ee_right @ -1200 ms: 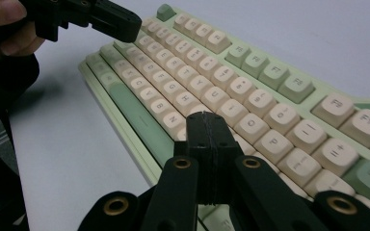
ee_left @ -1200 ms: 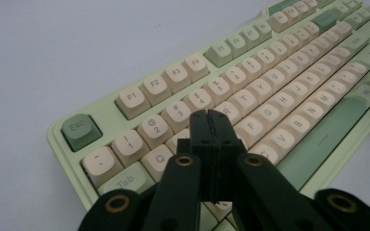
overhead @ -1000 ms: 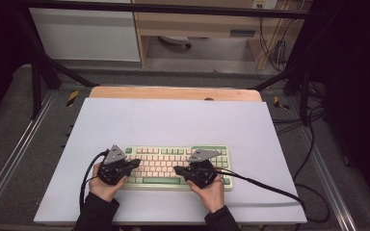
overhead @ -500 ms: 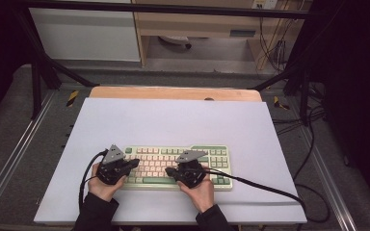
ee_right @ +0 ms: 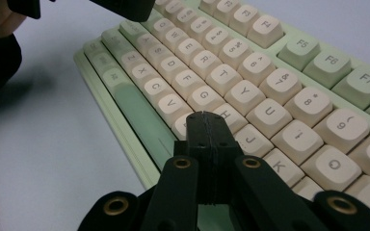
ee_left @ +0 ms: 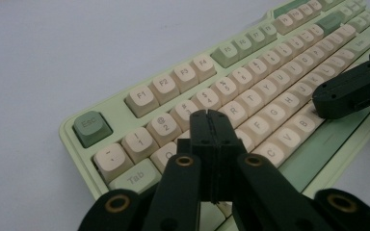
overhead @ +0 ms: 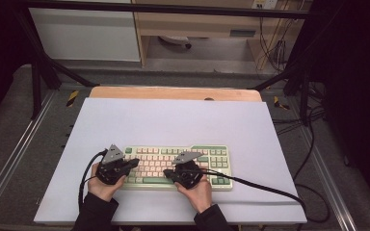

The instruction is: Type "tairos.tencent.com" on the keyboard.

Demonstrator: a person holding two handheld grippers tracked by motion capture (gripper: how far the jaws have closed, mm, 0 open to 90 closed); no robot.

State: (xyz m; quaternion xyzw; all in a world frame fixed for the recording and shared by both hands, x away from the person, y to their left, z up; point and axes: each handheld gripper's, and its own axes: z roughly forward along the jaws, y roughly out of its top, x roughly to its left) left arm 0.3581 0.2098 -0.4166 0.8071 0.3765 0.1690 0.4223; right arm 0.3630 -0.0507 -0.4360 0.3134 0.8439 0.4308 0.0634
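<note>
Keyboard (overhead: 178,167) on white mat (overhead: 173,120), left hand-held gripper (ee_left: 210,126) and right hand-held gripper (ee_right: 207,127) over its keys (both closed, empty)

The keyboard (overhead: 178,167) looked matt plastic; the table (overhead: 173,120) cover was smooth and matt, its far edge bare wood.
</note>
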